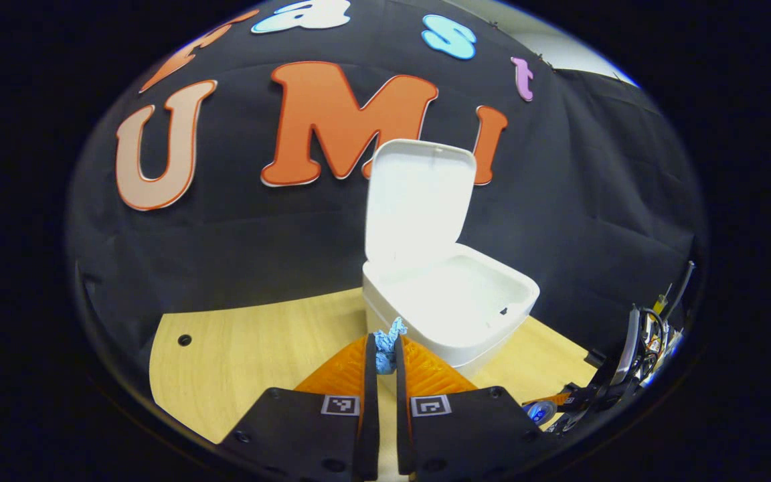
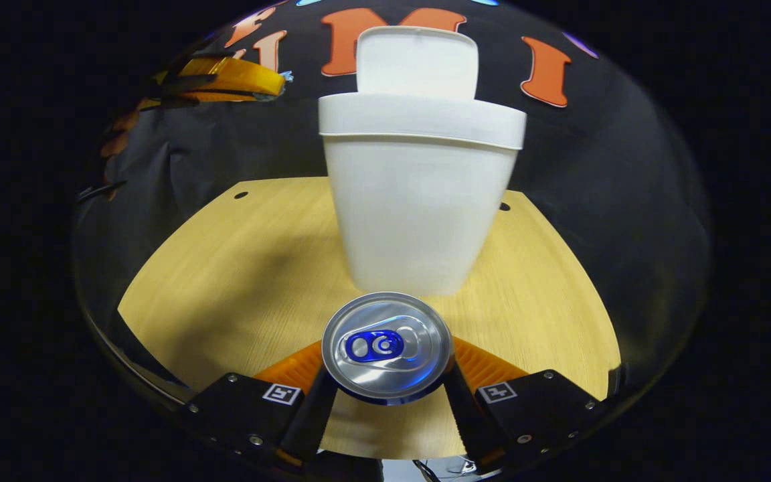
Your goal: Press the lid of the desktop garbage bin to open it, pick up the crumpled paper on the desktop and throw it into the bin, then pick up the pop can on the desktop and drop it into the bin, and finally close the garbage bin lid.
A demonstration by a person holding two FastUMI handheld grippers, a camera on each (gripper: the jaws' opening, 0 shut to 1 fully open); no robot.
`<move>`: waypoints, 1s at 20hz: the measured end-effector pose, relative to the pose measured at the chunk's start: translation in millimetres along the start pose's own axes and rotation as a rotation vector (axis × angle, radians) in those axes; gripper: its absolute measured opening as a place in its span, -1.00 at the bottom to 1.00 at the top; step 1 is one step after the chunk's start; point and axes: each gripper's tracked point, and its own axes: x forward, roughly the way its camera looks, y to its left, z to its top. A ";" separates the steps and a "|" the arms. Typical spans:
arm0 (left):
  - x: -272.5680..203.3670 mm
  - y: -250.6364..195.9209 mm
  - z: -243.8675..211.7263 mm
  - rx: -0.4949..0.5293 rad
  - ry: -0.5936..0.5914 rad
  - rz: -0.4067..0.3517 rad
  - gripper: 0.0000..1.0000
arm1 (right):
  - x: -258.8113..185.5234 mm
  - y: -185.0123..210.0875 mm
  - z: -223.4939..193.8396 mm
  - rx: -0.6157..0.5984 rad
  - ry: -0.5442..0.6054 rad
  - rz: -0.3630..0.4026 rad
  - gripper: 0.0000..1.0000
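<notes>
The white bin (image 1: 449, 335) stands on the wooden desk with its lid (image 1: 419, 201) swung up and its inside showing. My left gripper (image 1: 385, 349) is shut on a small blue crumpled paper (image 1: 387, 338), held just short of the bin's near rim. In the right gripper view the bin (image 2: 419, 201) rises straight ahead, lid (image 2: 417, 63) upright behind it. The pop can (image 2: 385, 348) stands upright between the fingers of my right gripper (image 2: 387, 351), both pressing its sides. The left gripper (image 2: 272, 84) hangs high at the upper left, level with the bin's rim.
The light wooden desk (image 2: 225, 281) spreads around the bin, with small holes near its far edge. Black cloth walls close it in. The right gripper's body and cables (image 1: 633, 361) sit low at the right of the left gripper view.
</notes>
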 end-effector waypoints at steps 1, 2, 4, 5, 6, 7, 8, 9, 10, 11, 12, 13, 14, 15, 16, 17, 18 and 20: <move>6.5 -10.7 6.8 0.010 -0.019 -0.024 -0.72 | 0.1 -0.4 0.4 0.018 -0.002 -0.017 0.62; 12.3 -18.8 11.9 0.018 -0.032 -0.043 -0.72 | -0.1 -1.0 0.5 0.030 -0.002 -0.032 0.53; 20.8 -34.7 16.6 0.030 -0.037 -0.064 -0.72 | -1.0 -0.3 1.7 0.053 -0.002 -0.052 0.62; 25.5 -42.7 16.0 0.029 -0.036 -0.075 -0.72 | -1.9 0.3 1.1 0.061 0.001 -0.052 0.53; 29.2 -49.9 17.2 0.028 -0.038 -0.086 -0.72 | -2.2 -1.0 1.6 0.067 0.002 -0.058 0.63; 34.2 -53.7 17.5 0.034 -0.034 -0.088 -0.72 | -1.6 -1.6 2.6 0.068 0.002 -0.064 0.62; 36.1 -55.2 14.6 0.040 -0.029 -0.088 -0.72 | -2.4 -2.4 2.9 0.069 0.000 -0.071 0.62; 39.2 -56.6 12.8 0.042 -0.026 -0.089 -0.72 | -2.8 -2.7 4.3 0.070 -0.002 -0.077 0.62; 41.8 -60.0 10.5 0.043 -0.017 -0.096 -0.72 | -2.9 -3.1 4.2 0.071 -0.006 -0.081 0.62; 43.8 -60.6 9.2 0.045 -0.011 -0.097 -0.72 | -3.4 -3.7 5.1 0.073 -0.010 -0.086 0.62; 47.3 -61.7 6.4 0.050 -0.006 -0.097 -0.72 | -2.9 -3.8 4.6 0.076 -0.013 -0.089 0.62; 49.9 -62.7 3.8 0.054 0.003 -0.097 -0.72 | -2.4 -4.5 5.4 0.078 -0.016 -0.094 0.63; 51.6 -64.4 2.1 0.055 0.009 -0.098 -0.72 | -2.8 -4.7 6.7 0.080 -0.021 -0.099 0.62; 51.9 -66.1 -0.1 0.056 0.015 -0.100 -0.72 | -2.5 -5.6 7.2 0.081 -0.025 -0.104 0.63; 52.5 -65.3 -1.3 0.056 0.019 -0.096 -0.72 | -2.7 -5.8 8.8 0.083 -0.031 -0.107 0.63; 55.7 -66.5 -2.7 0.056 0.023 -0.099 -0.72 | -3.7 -6.8 10.9 0.084 -0.038 -0.112 0.62; 58.8 -67.0 -3.8 0.054 0.029 -0.101 -0.71 | -4.8 -8.5 12.7 0.084 -0.046 -0.118 0.63; 57.3 -68.7 -6.9 0.053 0.042 -0.105 -0.69 | -11.6 -13.6 26.1 0.088 -0.065 -0.133 0.63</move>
